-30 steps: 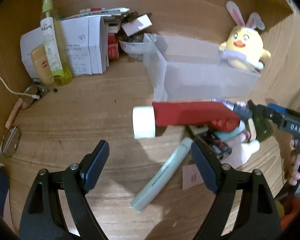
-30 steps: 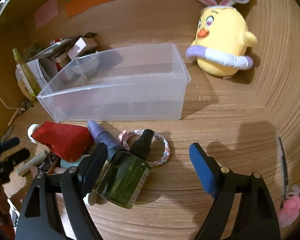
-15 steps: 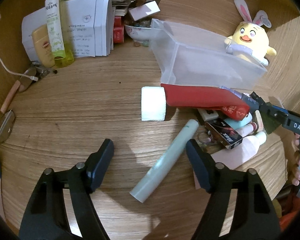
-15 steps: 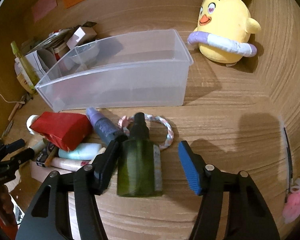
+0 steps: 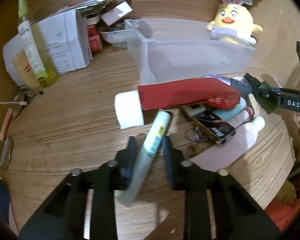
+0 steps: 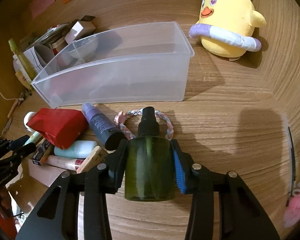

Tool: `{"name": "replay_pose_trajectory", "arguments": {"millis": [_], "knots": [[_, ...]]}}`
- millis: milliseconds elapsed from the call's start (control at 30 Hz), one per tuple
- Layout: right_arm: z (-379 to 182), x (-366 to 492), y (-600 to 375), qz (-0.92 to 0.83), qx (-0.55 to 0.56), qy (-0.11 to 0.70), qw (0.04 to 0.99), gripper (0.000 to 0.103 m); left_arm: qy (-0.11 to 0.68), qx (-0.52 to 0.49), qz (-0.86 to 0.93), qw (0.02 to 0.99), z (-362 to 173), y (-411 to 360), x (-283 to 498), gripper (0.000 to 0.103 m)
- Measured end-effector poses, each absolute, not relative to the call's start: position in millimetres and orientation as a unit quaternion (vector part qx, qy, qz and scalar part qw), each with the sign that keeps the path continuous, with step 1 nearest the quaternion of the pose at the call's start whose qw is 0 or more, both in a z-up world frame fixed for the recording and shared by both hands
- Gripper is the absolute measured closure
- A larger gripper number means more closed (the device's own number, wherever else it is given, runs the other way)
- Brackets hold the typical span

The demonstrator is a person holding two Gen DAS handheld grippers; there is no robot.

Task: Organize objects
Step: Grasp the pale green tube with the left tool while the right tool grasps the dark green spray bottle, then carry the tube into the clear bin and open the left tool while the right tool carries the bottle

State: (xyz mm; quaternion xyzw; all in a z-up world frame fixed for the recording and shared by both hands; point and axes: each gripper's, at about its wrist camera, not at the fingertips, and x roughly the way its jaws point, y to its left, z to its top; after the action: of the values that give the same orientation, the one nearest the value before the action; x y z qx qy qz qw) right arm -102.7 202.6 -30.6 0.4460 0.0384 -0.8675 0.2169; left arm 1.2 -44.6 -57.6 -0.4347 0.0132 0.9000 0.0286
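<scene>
A pale green tube (image 5: 160,126) lies slanted between the fingers of my left gripper (image 5: 149,150). The jaws are closing and both pads touch its sides. My right gripper (image 6: 149,154) is closing on a dark green spray bottle (image 6: 149,172) that lies on the wooden table; its pads press on the bottle's two sides. The bottle's black nozzle points away over a braided hair tie (image 6: 170,128). A clear plastic bin (image 6: 118,74) stands just beyond. A red tube with a white cap (image 5: 186,94) and a purple bottle (image 6: 102,124) lie in front of the bin.
A yellow plush chick (image 6: 228,20) sits right of the bin. Small cosmetics and a black box (image 5: 216,130) are piled between the two grippers. Papers, boxes and a yellow-green bottle (image 5: 34,50) crowd the back left. Glasses (image 5: 5,156) lie at the left edge, a pink clip (image 6: 296,208) far right.
Both grippers went from wide open to closed. The left one came in around the pale green tube. The right one came down around the green spray bottle, which turned in line with it.
</scene>
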Motion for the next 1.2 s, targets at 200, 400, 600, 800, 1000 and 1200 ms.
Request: {"name": "replay_pose_trajectory", "arguments": {"millis": [200, 400, 600, 800, 1000, 1200], "knots": [[-29, -95, 206, -0.873, 0.436, 0.040, 0.216, 0.065, 0.005, -0.438, 0.898, 0.039, -56, -45, 11, 0.088], [-23, -89, 208, -0.878, 0.424, 0.039, 0.219, 0.065, -0.012, -0.427, 0.904, 0.030, -48, -49, 22, 0.088], [-3, -82, 212, -0.889, 0.395, 0.030, 0.227, 0.065, -0.030, -0.400, 0.916, 0.029, -29, -50, 23, 0.088], [18, -78, 219, -0.902, 0.363, 0.015, 0.232, 0.065, -0.038, -0.369, 0.928, 0.035, -13, -44, 17, 0.088], [30, -77, 219, -0.910, 0.341, 0.009, 0.235, 0.065, -0.055, -0.339, 0.938, 0.041, 6, -41, 13, 0.088], [39, -80, 218, -0.913, 0.328, 0.002, 0.244, 0.065, -0.063, -0.308, 0.948, 0.043, 25, -39, 6, 0.088]]}}
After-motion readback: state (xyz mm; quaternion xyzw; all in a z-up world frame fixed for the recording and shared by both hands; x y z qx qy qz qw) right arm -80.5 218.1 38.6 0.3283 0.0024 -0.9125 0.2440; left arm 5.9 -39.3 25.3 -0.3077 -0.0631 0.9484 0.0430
